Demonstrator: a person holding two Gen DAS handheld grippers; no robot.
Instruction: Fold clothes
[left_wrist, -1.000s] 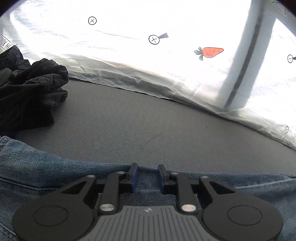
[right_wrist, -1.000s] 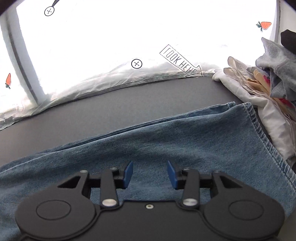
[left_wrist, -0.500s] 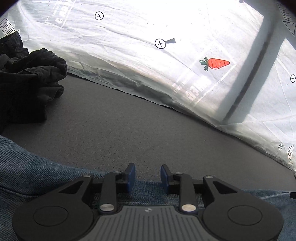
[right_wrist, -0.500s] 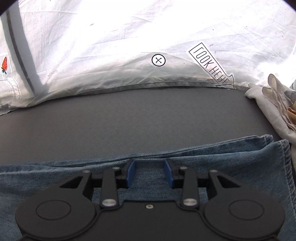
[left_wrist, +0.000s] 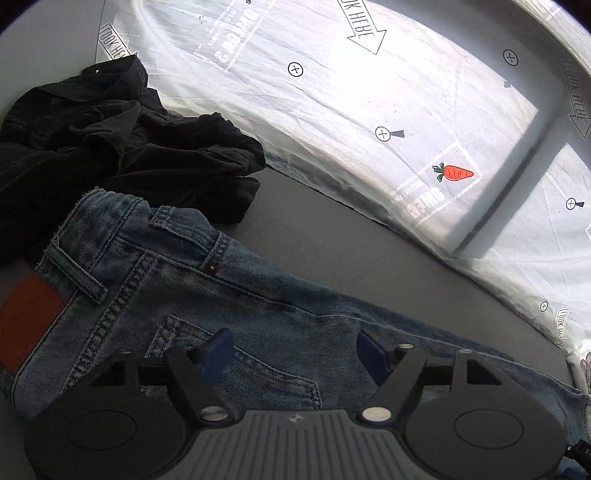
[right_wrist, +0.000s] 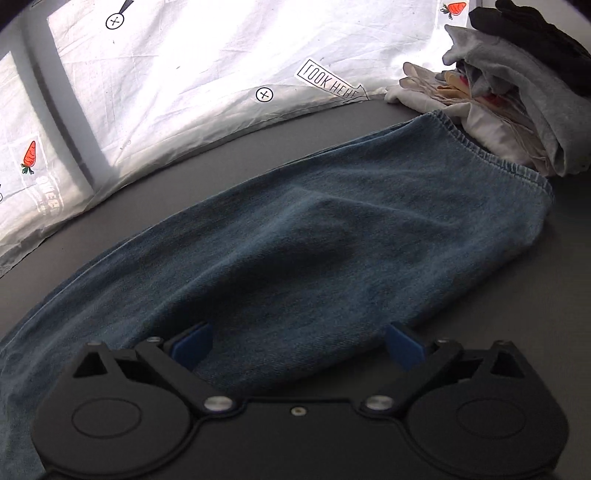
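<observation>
The blue jeans (left_wrist: 229, 291) lie flat along the dark grey bench (left_wrist: 332, 229), folded long with one leg on top of the other. The waist end, with its brown patch (left_wrist: 27, 321) and back pocket, is on the left. The leg cuffs (right_wrist: 495, 162) reach out to the right.

The left gripper (left_wrist: 295, 354) sits over the back pocket with its jaws spread wide, holding nothing. The right gripper (right_wrist: 297, 345) is over the leg part, and its jaws are spread wide too, also holding nothing.

A crumpled black garment (left_wrist: 110, 147) lies just past the waist, touching it. By the cuffs is a pile of clothes (right_wrist: 491, 103) in white, grey and black. A white sheet (left_wrist: 369, 110) with carrot pictures and "look here" arrows stands behind the bench.
</observation>
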